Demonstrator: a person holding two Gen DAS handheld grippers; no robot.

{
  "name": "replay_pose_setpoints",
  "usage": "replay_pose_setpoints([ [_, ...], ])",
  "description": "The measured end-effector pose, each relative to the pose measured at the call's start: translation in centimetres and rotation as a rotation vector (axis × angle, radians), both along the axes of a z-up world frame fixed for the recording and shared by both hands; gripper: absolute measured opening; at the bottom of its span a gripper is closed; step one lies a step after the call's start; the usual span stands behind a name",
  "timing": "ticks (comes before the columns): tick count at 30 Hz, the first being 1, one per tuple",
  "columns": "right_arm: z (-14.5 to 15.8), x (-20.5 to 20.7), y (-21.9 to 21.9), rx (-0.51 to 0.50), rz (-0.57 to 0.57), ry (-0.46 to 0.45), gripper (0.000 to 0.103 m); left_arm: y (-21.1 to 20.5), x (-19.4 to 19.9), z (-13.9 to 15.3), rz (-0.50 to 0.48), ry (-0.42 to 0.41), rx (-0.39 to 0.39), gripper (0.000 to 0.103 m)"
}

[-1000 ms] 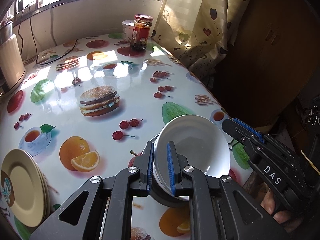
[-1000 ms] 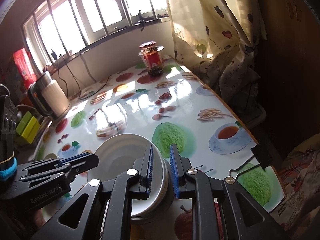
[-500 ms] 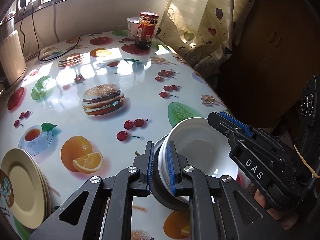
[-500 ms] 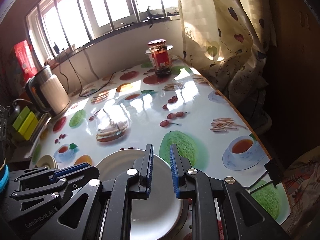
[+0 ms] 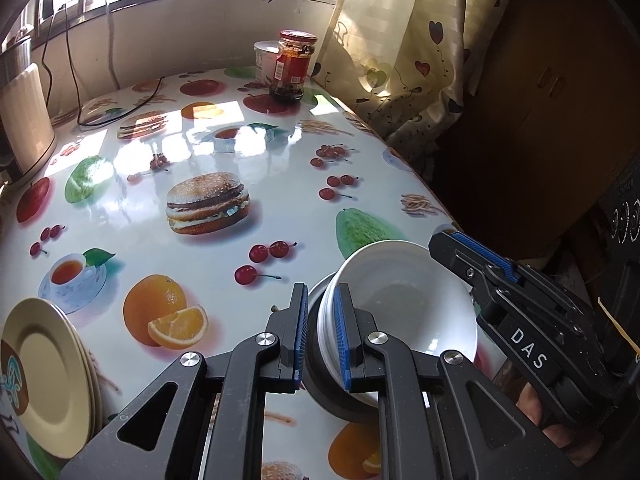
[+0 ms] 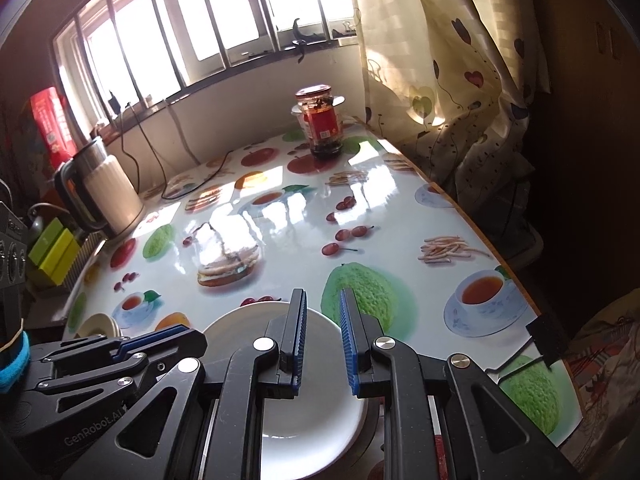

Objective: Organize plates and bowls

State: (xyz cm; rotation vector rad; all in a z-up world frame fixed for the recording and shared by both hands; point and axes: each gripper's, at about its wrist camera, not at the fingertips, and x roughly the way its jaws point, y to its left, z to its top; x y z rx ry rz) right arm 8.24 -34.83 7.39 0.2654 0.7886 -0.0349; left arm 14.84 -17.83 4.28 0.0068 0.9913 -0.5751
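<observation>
Bowls sit at the near right corner of the table [image 5: 280, 208], by its edge: a white bowl [image 5: 404, 308] tilted inside a dark one beneath it, its mouth turned up and toward the far right. Being round, it has no long axis to speak of.

The left gripper [image 5: 321, 328] has its blue pads clamped on the white bowl's near-left rim, the wall pinched between them. The right gripper [image 6: 322, 340] hangs over the same bowl's right side with its jaws nearly together; from its own camera I see only bowl interior and tablecloth through the narrow slot, so nothing is pinched there, and in the left view its tip stands just off the far right rim.

Only the left camera shows the stack of cream plates [image 5: 44, 376] lying flat at the near left edge. Only the right camera shows the white kettle [image 6: 108, 196] and green boxes [image 6: 54, 250] at the far left, plus a black binder clip [image 6: 548, 340] on the right edge.

A red-labelled jar [image 5: 291, 66] stands at the far end with a white tub behind it. The wide middle of the printed cloth lies open between bowls, plates and jar; the curtain [image 5: 400, 40] crowds the far right side.
</observation>
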Motion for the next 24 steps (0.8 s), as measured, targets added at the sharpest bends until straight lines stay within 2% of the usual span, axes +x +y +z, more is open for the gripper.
replay_pose_setpoints([
  [11, 0.6, -2.9, -0.2, 0.002, -0.028, -0.02, 0.027, 1.0, -1.6, 1.1, 0.025, -0.08, 0.004, 0.016],
  [16, 1.1, -4.5, -0.7, 0.011, -0.053, -0.04, 0.035, 1.8, -2.3, 1.2, 0.037, -0.098, 0.009, 0.026],
  [21, 1.3, -6.3, -1.3, 0.011, -0.079, -0.051, 0.043, 3.0, -2.8, 0.8, 0.054, -0.101, 0.017, 0.028],
  [24, 1.1, -7.4, -1.9, 0.014, -0.1, -0.053, 0.047, 4.1, -2.8, 0.3, 0.075, -0.093, 0.002, 0.033],
])
